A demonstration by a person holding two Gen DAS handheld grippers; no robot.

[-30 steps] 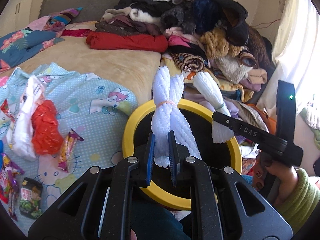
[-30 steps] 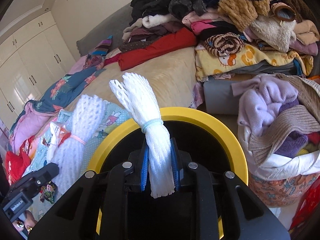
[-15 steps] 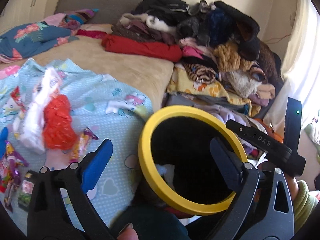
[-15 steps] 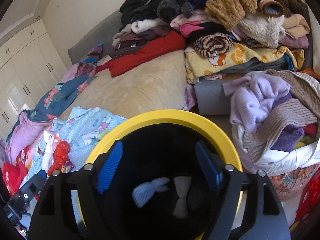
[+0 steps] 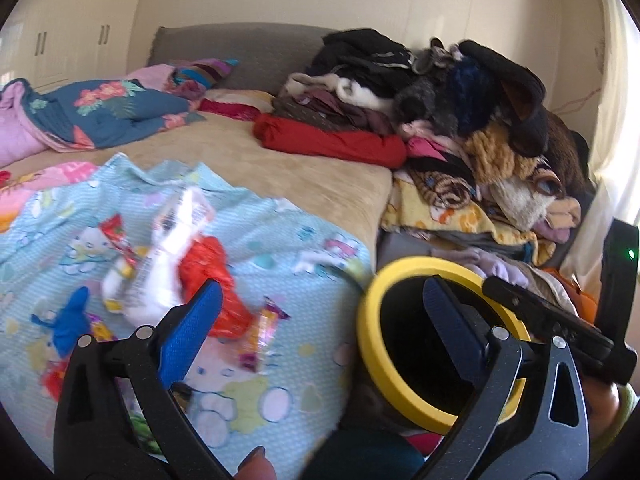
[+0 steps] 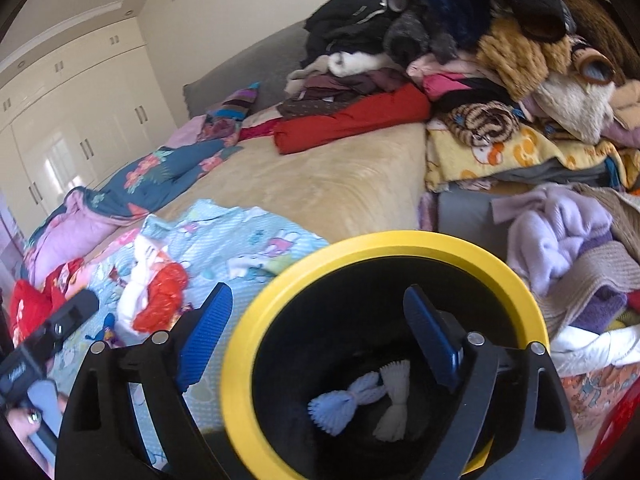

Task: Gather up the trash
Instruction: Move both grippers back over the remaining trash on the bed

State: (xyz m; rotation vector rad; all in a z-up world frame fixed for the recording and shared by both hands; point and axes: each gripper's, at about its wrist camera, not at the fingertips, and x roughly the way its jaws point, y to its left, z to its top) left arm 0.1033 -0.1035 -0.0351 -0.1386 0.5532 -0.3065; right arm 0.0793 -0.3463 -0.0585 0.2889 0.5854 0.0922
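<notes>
A black bin with a yellow rim stands beside the bed; it also shows in the left wrist view. Two white foam-net bundles lie at its bottom. My right gripper is open and empty above the bin's left rim. My left gripper is open and empty, between the bin and the trash on the bed. A red plastic bag, a white bag, a candy wrapper and a blue scrap lie on the light-blue cartoon sheet.
A large heap of clothes covers the bed's right side. A red folded cloth and a floral quilt lie farther back. A basket of knitwear stands right of the bin. Wardrobes line the left wall.
Both grippers were shut on foam-net bundles over the bin a second ago; both opened and the bundles dropped into it. My left gripper has since swung left toward the bed.
</notes>
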